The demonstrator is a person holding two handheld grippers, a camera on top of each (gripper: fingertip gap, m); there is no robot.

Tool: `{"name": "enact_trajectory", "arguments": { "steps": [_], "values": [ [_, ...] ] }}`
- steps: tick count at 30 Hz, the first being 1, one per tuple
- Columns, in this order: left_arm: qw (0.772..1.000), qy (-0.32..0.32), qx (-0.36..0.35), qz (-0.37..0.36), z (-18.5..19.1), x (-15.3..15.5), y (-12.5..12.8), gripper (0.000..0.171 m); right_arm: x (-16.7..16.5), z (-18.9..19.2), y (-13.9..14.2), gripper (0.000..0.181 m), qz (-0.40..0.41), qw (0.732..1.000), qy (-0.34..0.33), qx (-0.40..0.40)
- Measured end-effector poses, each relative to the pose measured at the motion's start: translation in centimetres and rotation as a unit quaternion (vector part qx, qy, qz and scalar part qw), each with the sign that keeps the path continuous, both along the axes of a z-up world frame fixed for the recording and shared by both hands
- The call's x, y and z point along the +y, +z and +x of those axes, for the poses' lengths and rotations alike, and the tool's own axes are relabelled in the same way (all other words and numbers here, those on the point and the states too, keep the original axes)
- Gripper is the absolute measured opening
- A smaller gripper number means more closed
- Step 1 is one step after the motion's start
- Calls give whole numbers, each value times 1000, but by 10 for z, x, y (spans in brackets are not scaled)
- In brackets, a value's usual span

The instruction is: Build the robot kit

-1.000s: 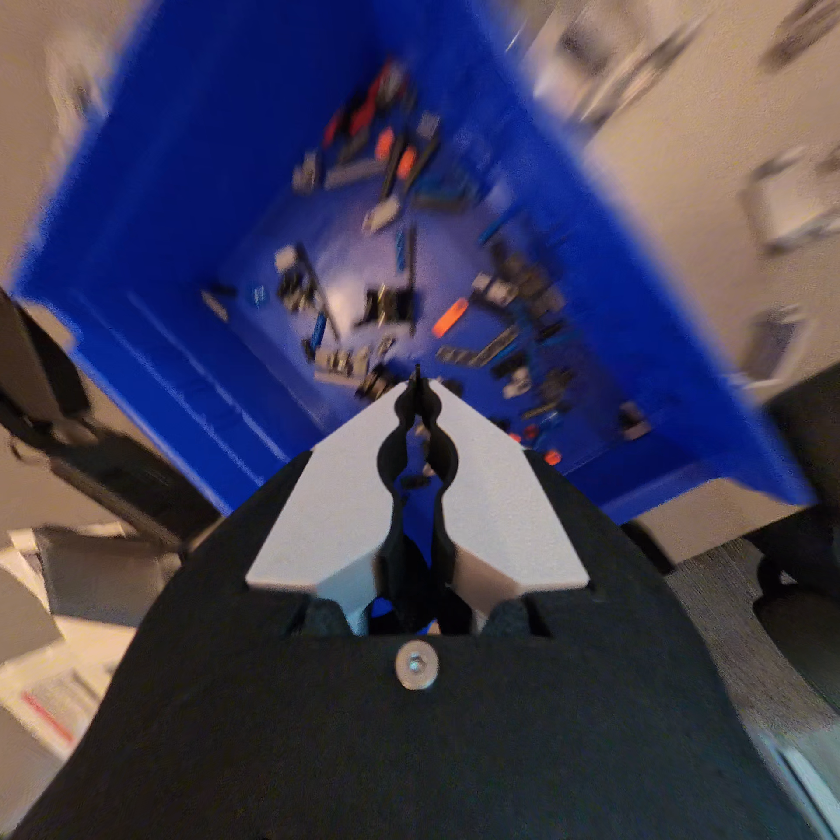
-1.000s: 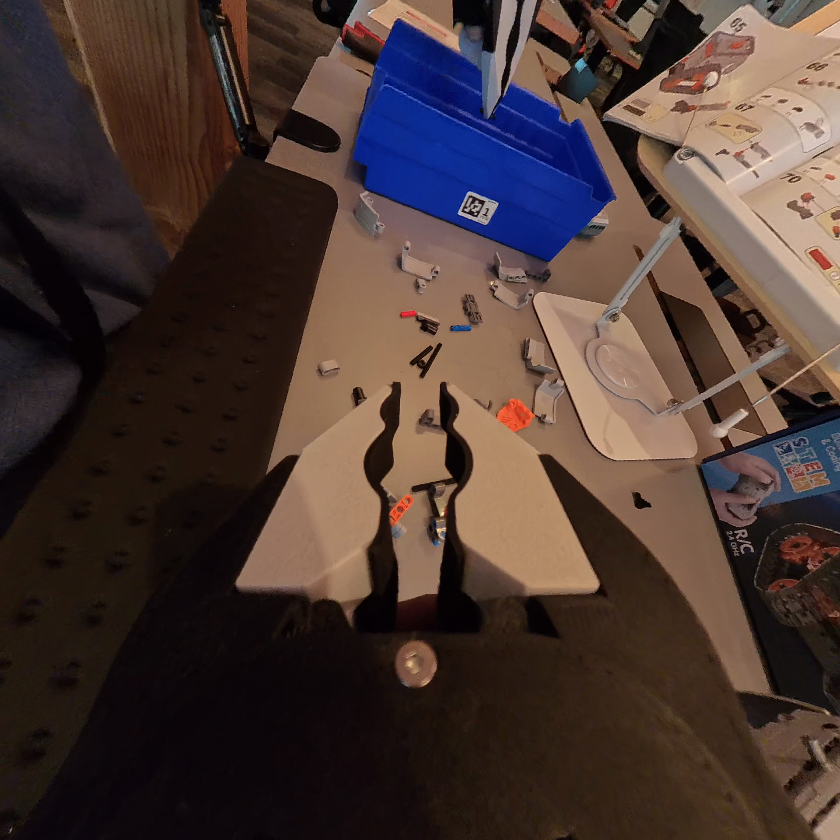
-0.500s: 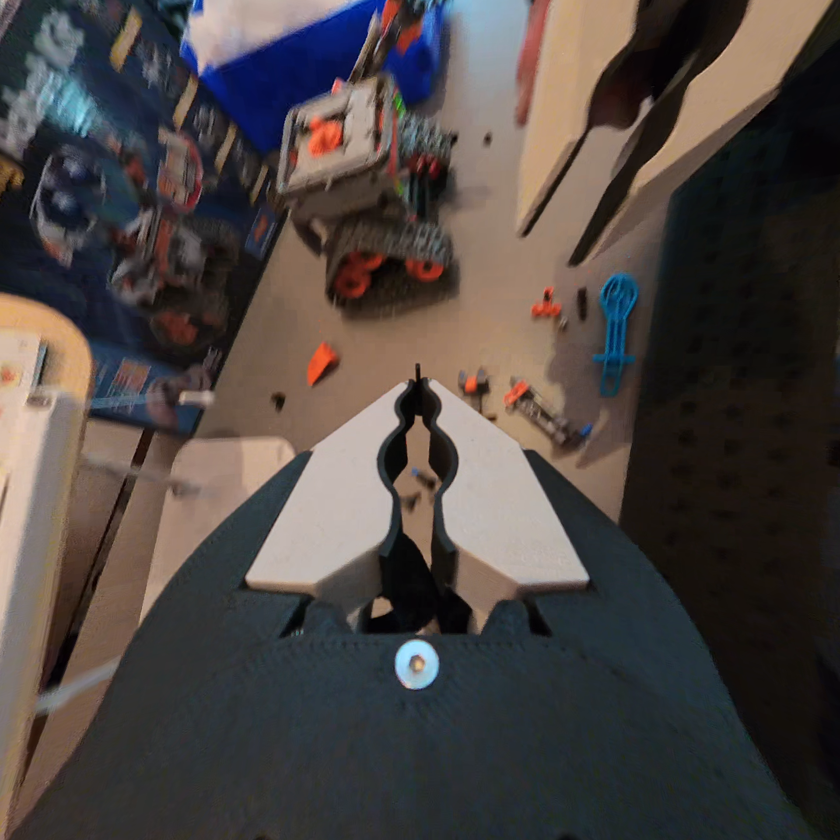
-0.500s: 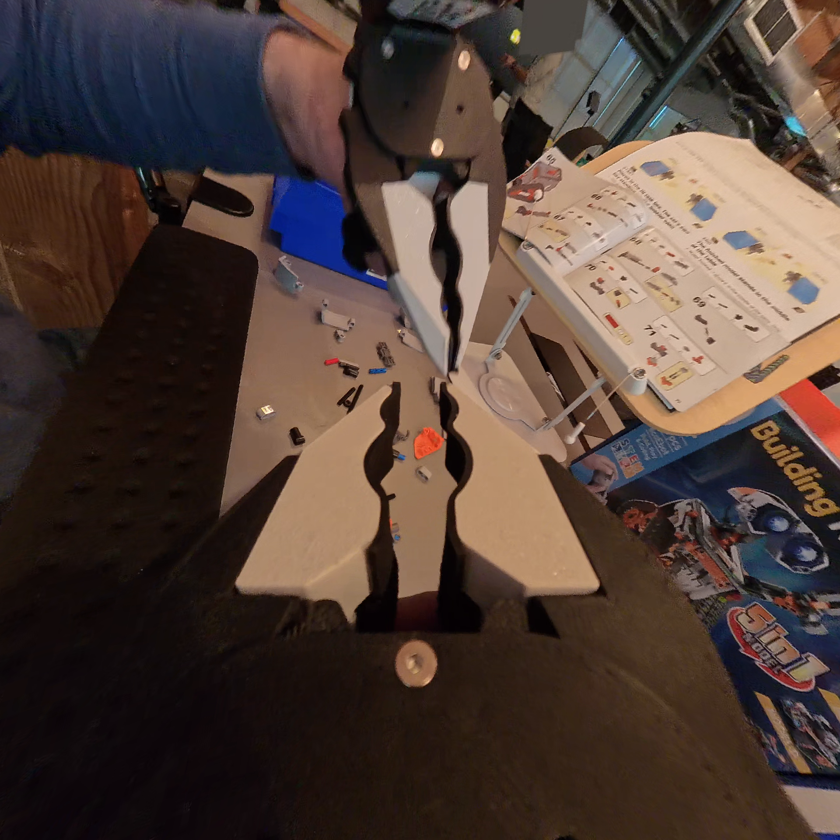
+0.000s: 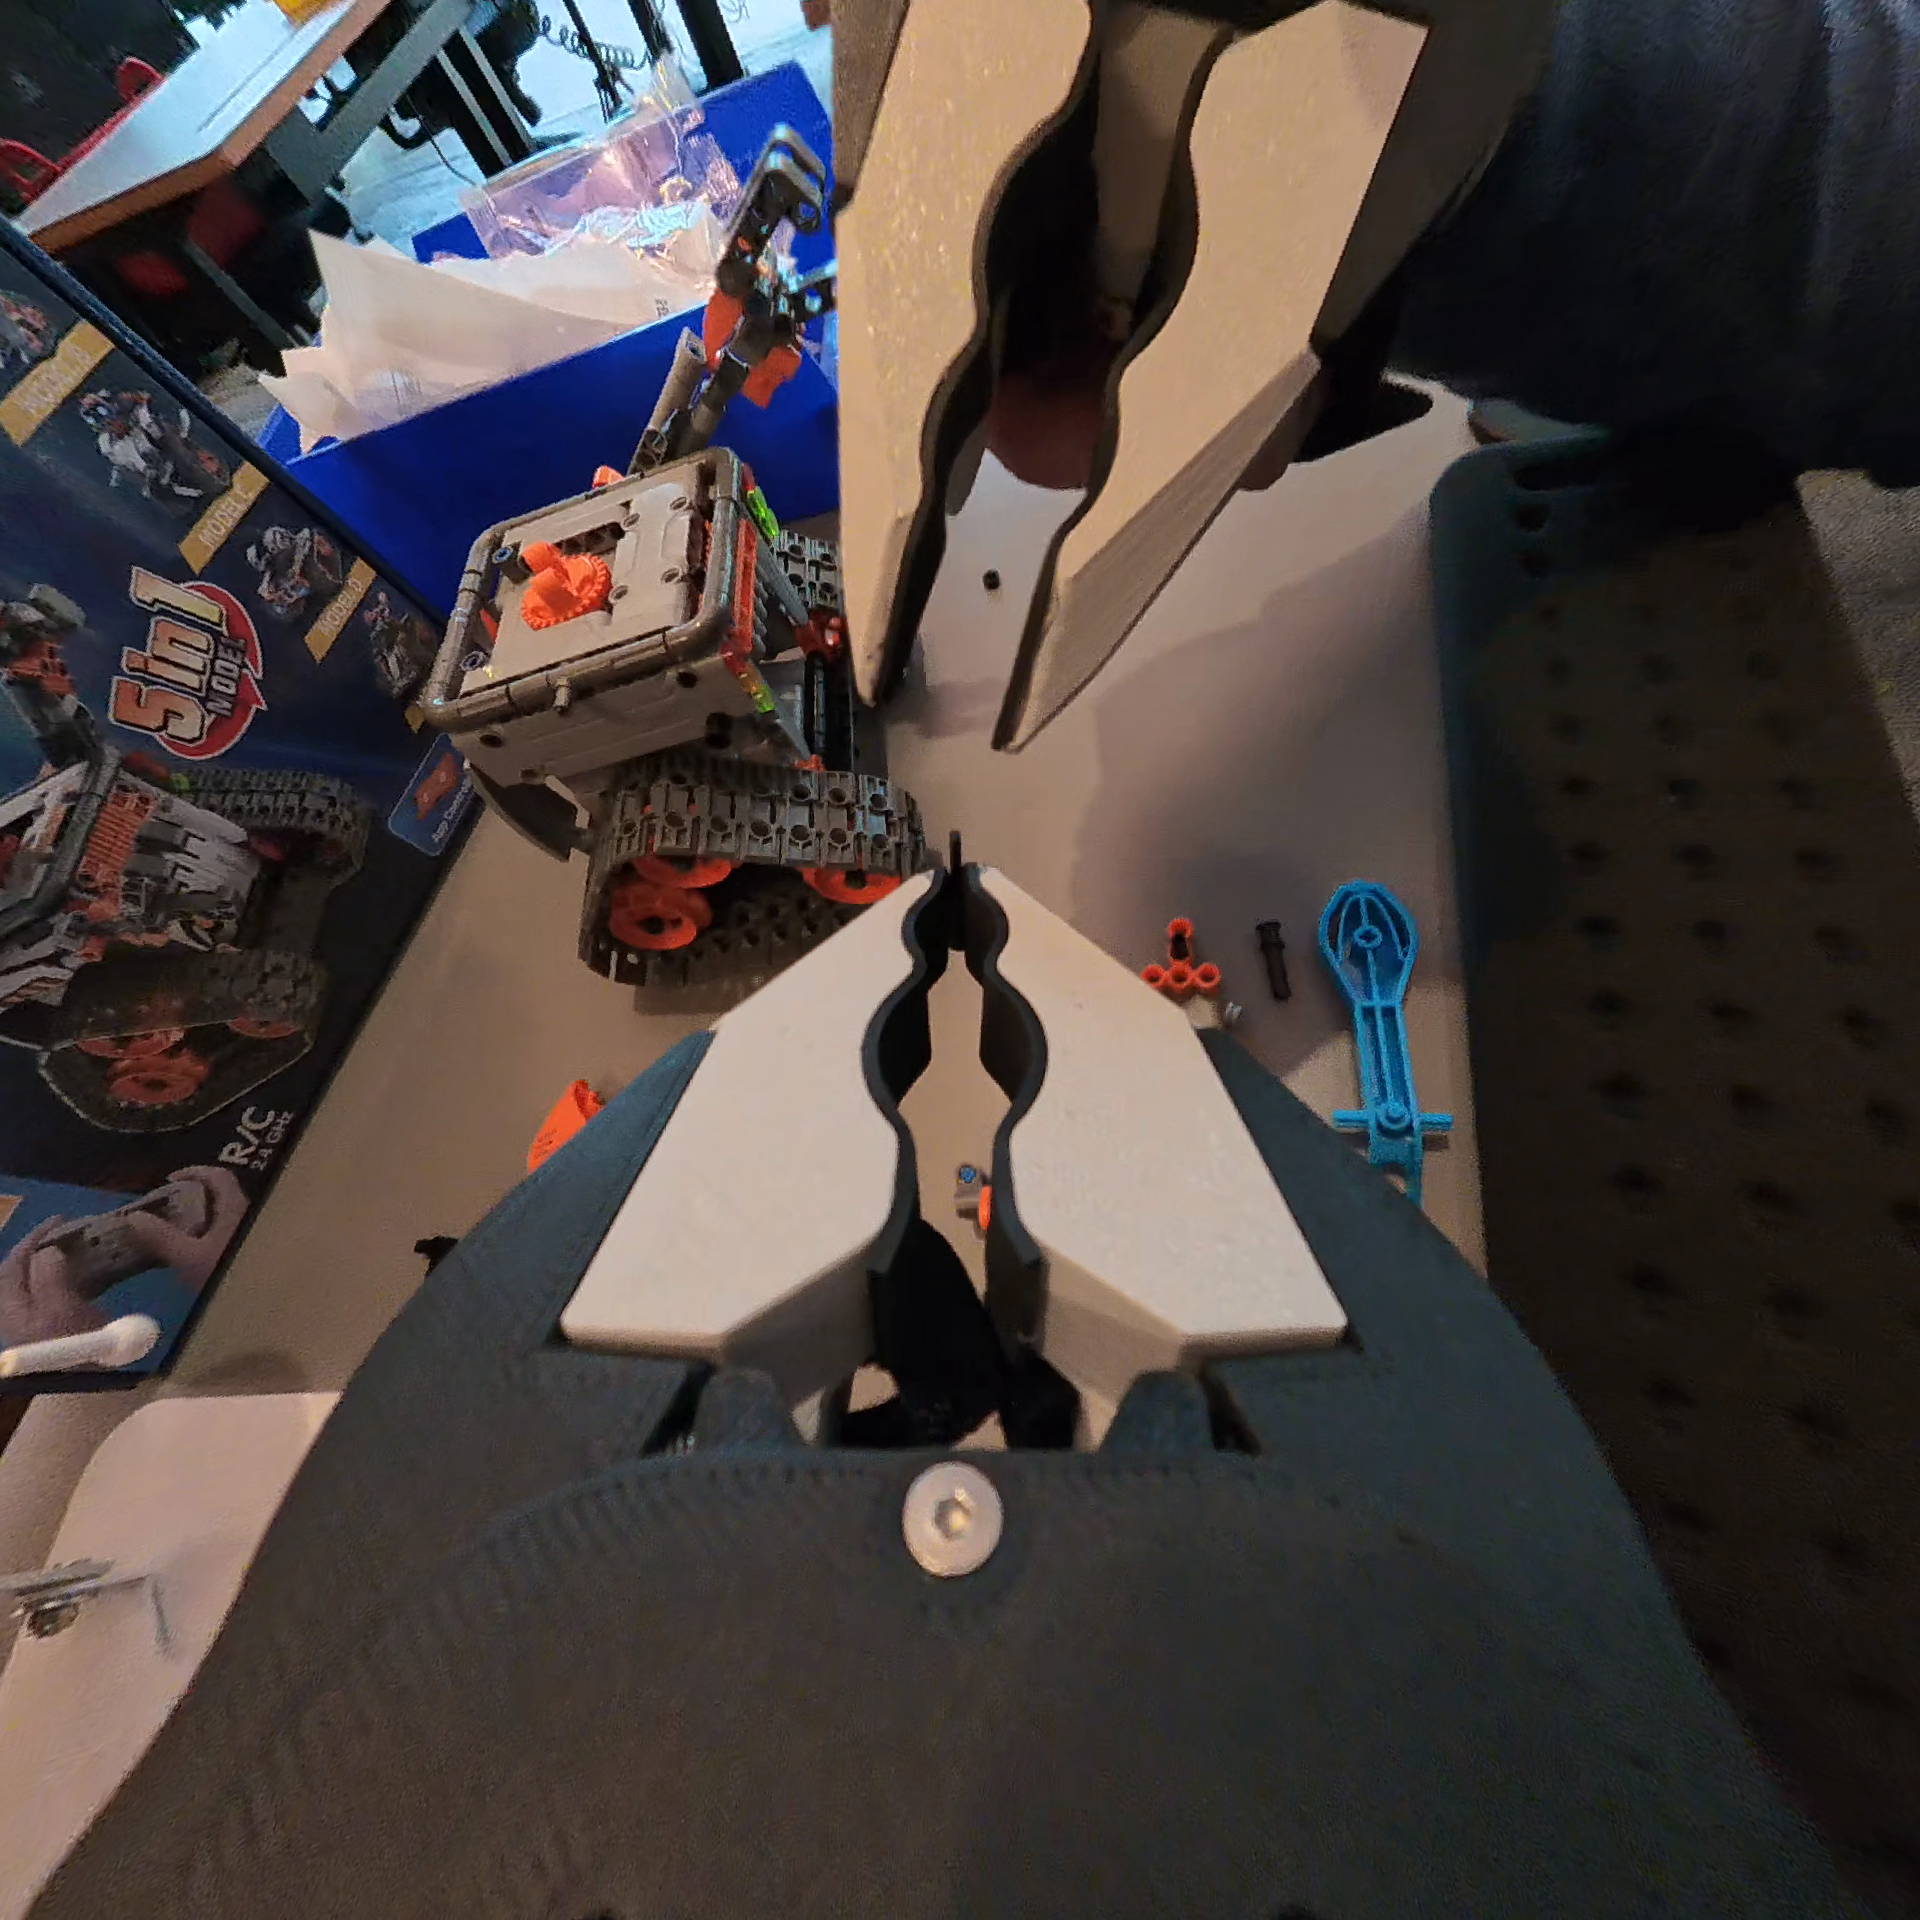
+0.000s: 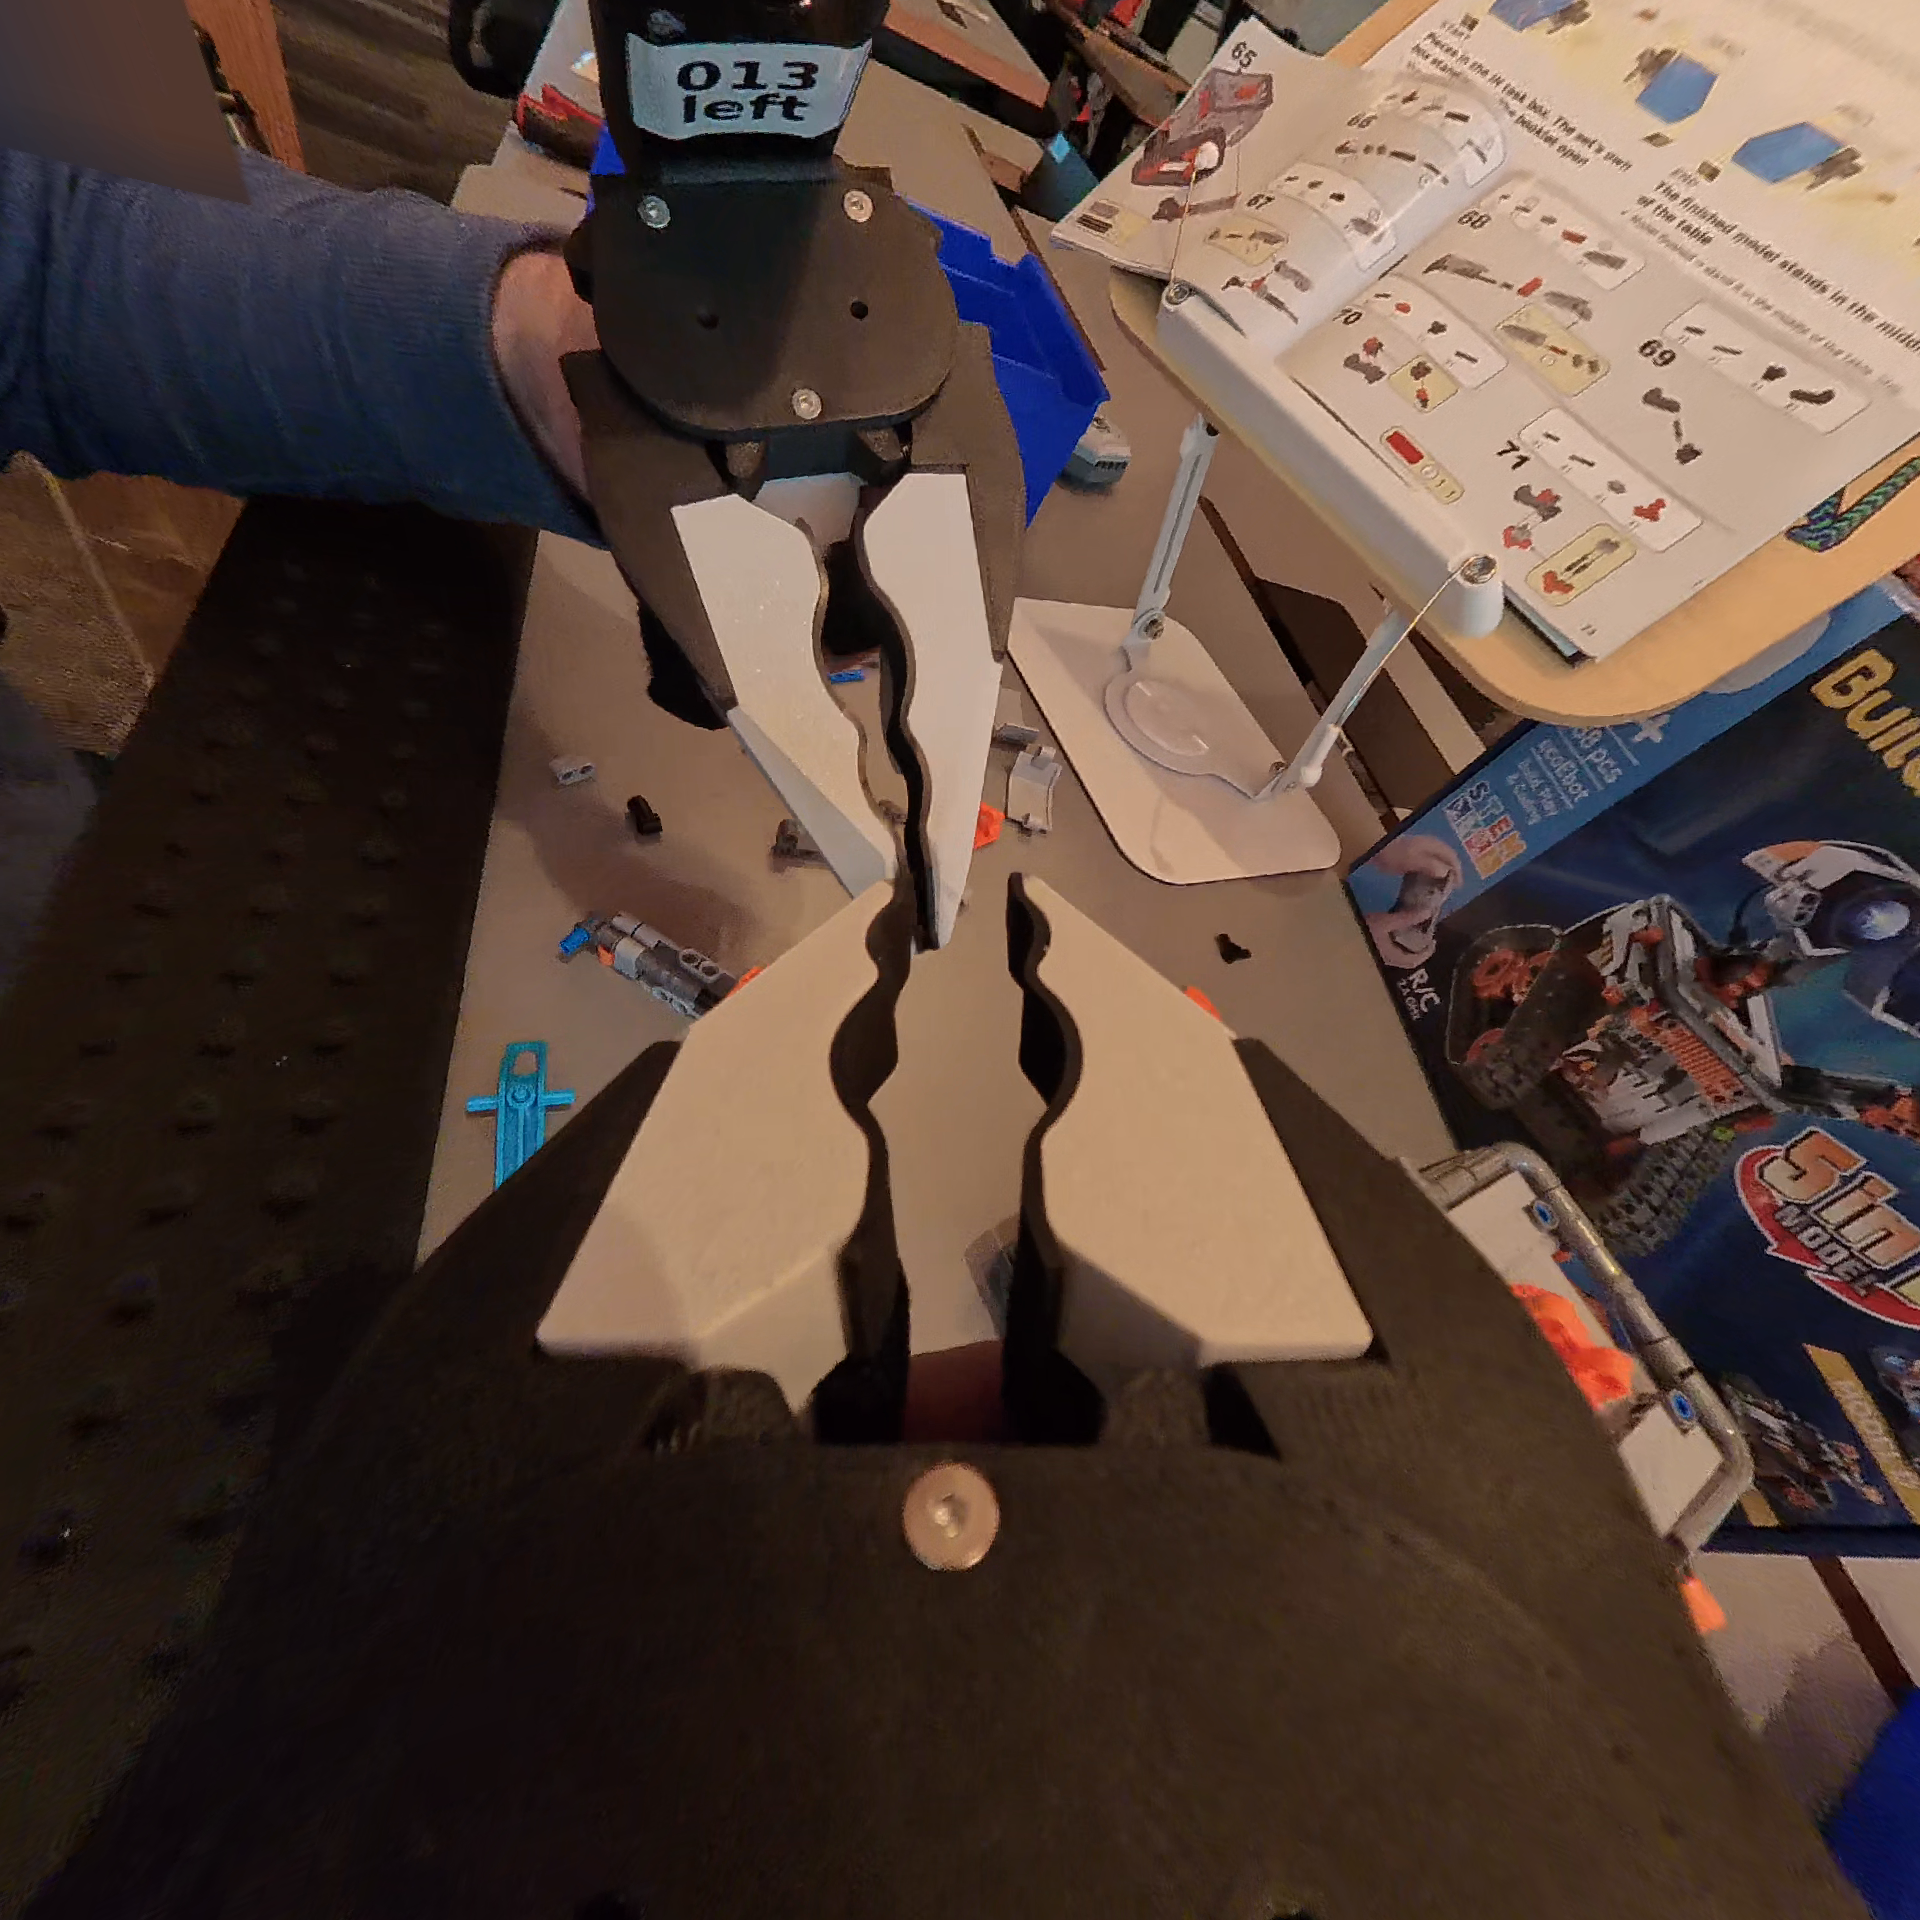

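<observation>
the left claw [image 5: 954,883] is pinched tight on a thin black pin [image 5: 954,854] above the table [image 5: 1195,790], near the tracked model [image 5: 665,727]. the right claw [image 6: 954,894] hangs narrowly parted and empty, facing it. the pin is not yet fitted anywhere.

Thin black pin [image 5: 954,854] pinched upright in tips of left gripper [image 5: 954,894], above grey table [image 5: 1143,790], just beside tracked toy vehicle [image 5: 686,727]; right gripper [image 6: 961,904] parted, empty.

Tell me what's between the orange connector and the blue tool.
A small black pin lies between the orange connector and the blue tool, touching neither, seen in the left wrist view.
</observation>
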State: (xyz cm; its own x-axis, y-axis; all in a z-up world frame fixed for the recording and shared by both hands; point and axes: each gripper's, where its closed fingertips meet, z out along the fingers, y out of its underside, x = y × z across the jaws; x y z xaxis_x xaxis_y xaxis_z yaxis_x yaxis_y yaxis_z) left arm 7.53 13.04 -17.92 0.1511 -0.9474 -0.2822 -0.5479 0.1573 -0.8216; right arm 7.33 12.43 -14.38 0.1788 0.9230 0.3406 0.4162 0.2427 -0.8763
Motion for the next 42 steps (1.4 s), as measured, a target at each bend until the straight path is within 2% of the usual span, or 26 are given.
{"name": "enact_trajectory", "arguments": {
  "steps": [13,21,27,31,36,38,42],
  "values": [
    [997,-42,-65,-6,6,-7,8,0,-2,2,-11,13,-13,999,34,7],
    [996,-57,-69,24,8,-10,9,0,-7,1,-16,8,-9,999,49,1],
    [996,-69,-43,41,8,-15,3,0,-11,-3,-23,0,-8,998,61,-15],
    [995,-82,-47,29,10,-19,-2,0,-15,-1,-28,0,-20,997,66,-30],
    [993,-101,-43,-30,14,-24,-19,4,-17,6,-46,0,-56,994,64,-68],
    [993,-101,-21,-53,13,-23,-33,10,-18,11,-58,0,-76,991,64,-92],
    [992,-103,20,-70,8,-22,-55,8,-26,20,-86,0,-106,979,69,-162]
  ]
}}
